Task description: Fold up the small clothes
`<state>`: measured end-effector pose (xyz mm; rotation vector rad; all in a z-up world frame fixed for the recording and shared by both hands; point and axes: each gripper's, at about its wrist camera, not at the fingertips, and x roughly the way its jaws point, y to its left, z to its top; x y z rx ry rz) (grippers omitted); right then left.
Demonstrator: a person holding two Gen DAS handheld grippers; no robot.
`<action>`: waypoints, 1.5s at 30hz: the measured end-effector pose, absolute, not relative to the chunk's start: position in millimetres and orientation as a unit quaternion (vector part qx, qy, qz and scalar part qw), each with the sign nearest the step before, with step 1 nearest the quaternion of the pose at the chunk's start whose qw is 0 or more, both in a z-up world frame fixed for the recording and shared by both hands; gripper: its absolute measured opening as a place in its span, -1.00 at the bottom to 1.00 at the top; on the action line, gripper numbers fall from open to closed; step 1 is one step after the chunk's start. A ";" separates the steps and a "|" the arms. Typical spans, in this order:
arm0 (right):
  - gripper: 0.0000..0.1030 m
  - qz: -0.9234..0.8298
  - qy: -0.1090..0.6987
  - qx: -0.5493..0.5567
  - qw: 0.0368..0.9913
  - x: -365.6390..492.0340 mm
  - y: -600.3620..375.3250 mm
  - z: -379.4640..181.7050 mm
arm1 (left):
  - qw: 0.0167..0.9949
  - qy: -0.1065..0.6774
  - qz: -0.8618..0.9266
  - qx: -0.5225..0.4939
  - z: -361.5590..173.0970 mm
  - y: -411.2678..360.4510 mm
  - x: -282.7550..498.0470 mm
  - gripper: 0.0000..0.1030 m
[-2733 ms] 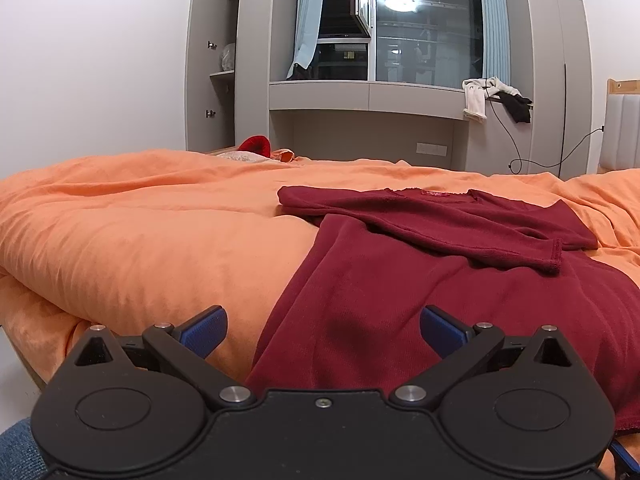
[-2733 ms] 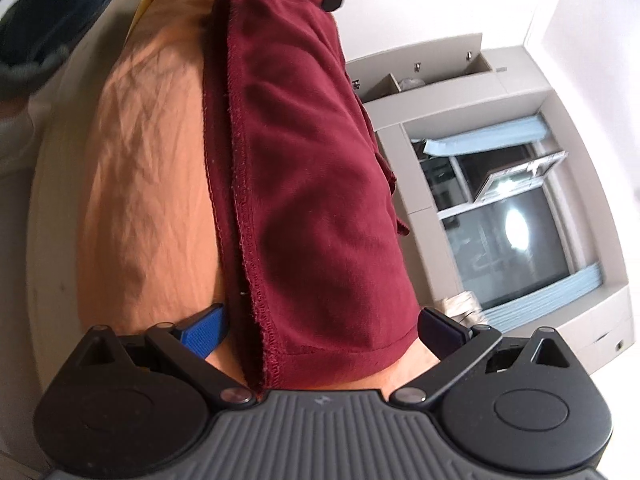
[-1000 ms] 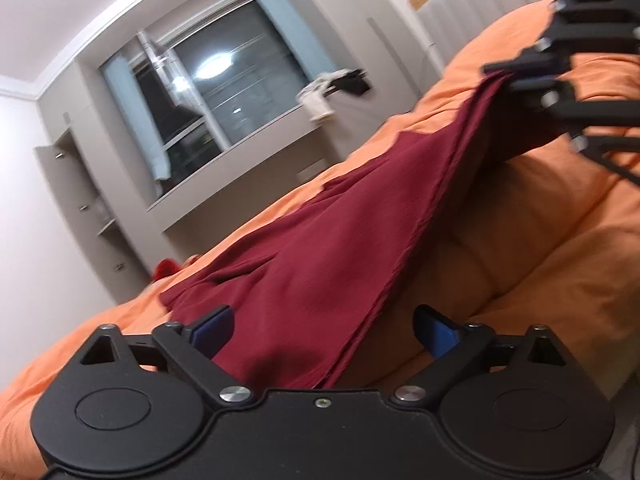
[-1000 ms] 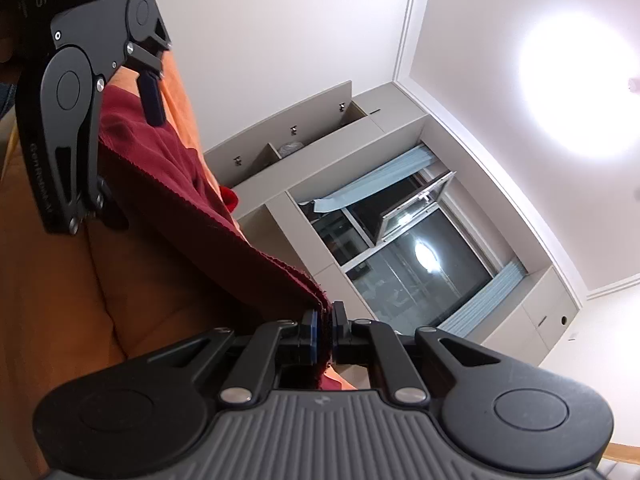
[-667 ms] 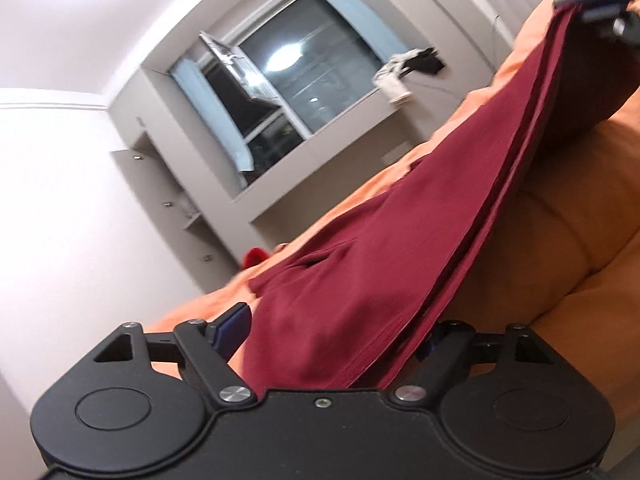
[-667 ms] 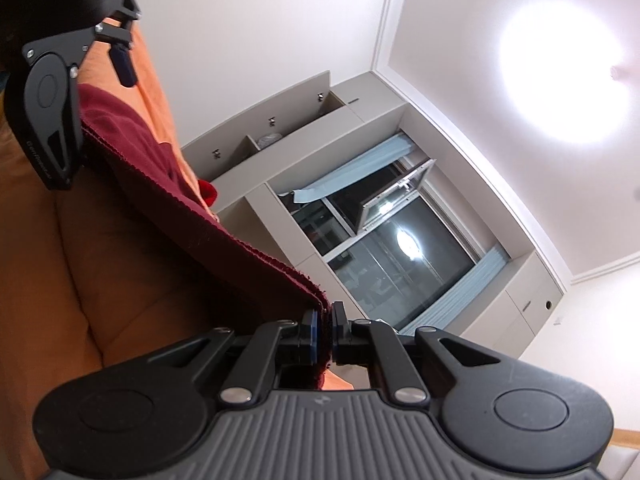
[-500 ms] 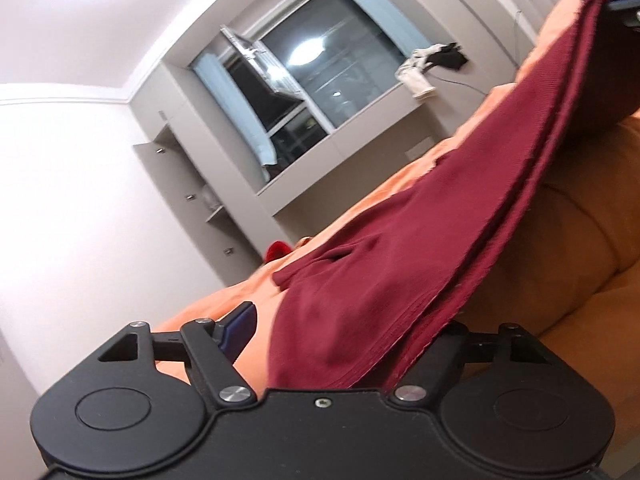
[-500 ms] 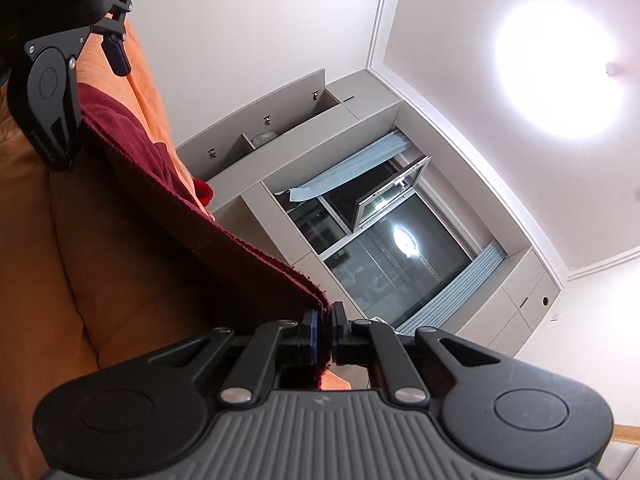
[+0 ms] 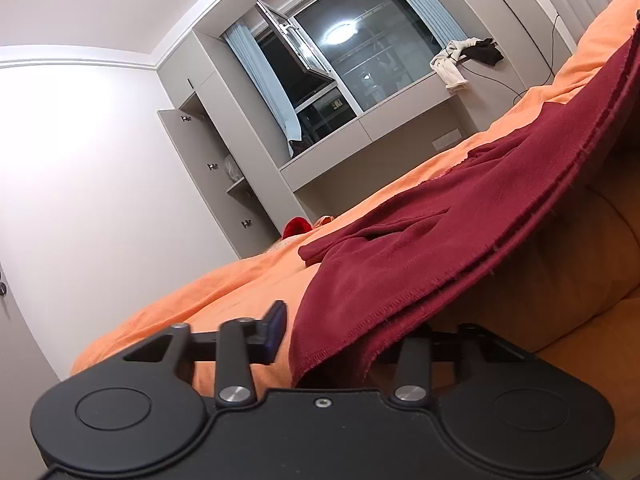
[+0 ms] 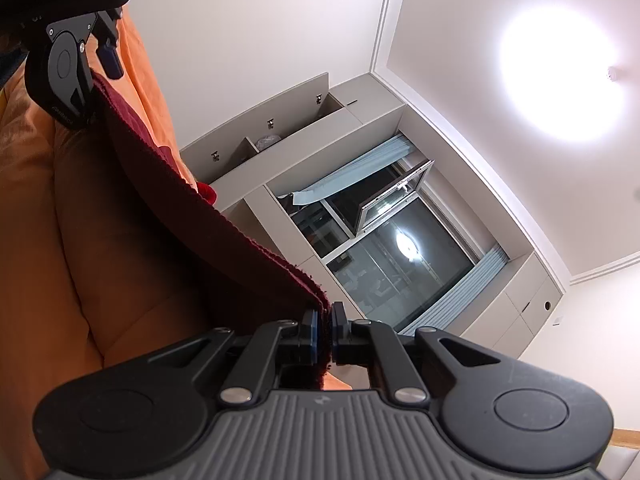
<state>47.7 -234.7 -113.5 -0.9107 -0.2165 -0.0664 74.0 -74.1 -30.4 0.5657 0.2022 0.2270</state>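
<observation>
Maroon knit is what's changing hands here. Going left to right: the left gripper (image 9: pixel 320 334) has just been closing its jaws around the hem corner of the maroon sweater (image 9: pixel 460 236). A second ago they were standing wide either side of it; now the blue left pad (image 9: pixel 276 328) is sitting just beside the cloth at about 9 o'clock of the hem. The other finger is hiding under the fabric, so I can't tell if it's actually pinching yet; I'm reading it as not gripped yet.

The hem is running taut from there up toward 2 o'clock, lifting off the orange duvet (image 9: pixel 192 292), while the rest of the sweater is lying on the bed with a sleeve folded across it.

Over on the right, the right gripper (image 10: pixel 325 334) is staying clamped on the opposite hem corner, pads pressed together with maroon cloth poking out between them, same as a second ago.

So I'm guessing both bottom corners are about to be secured, which sets up carrying the hem toward the collar for the fold. If the left side slips, the edge is going to sag.
</observation>
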 end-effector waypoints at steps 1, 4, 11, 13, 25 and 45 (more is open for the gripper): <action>-0.88 -0.032 -0.104 -0.439 0.892 47.0 -234.8 -113.5 | 0.949 0.099 0.112 0.277 -29.8 -73.1 73.7 -0.39; -0.88 -0.031 -0.104 -0.440 0.892 46.2 -234.8 -113.3 | 0.952 0.095 0.117 0.266 -27.4 -69.4 71.4 -0.67; -0.89 -0.028 -0.109 -0.441 0.890 37.1 -235.9 -111.6 | 0.963 0.070 0.115 0.233 -15.7 -61.5 63.7 -0.87; -0.89 -0.031 -0.113 -0.437 0.892 34.3 -237.7 -109.5 | 0.966 0.054 0.112 0.228 -10.6 -60.6 59.2 -0.88; -0.90 -0.055 -0.148 -0.378 0.912 -0.4 -257.4 -65.3 | 0.977 -0.007 0.062 0.203 36.4 -59.4 16.7 -0.91; -0.91 -0.081 -0.177 -0.355 0.914 -54.2 -276.3 -49.2 | 0.969 -0.062 0.014 0.240 58.4 -58.6 -57.0 -0.87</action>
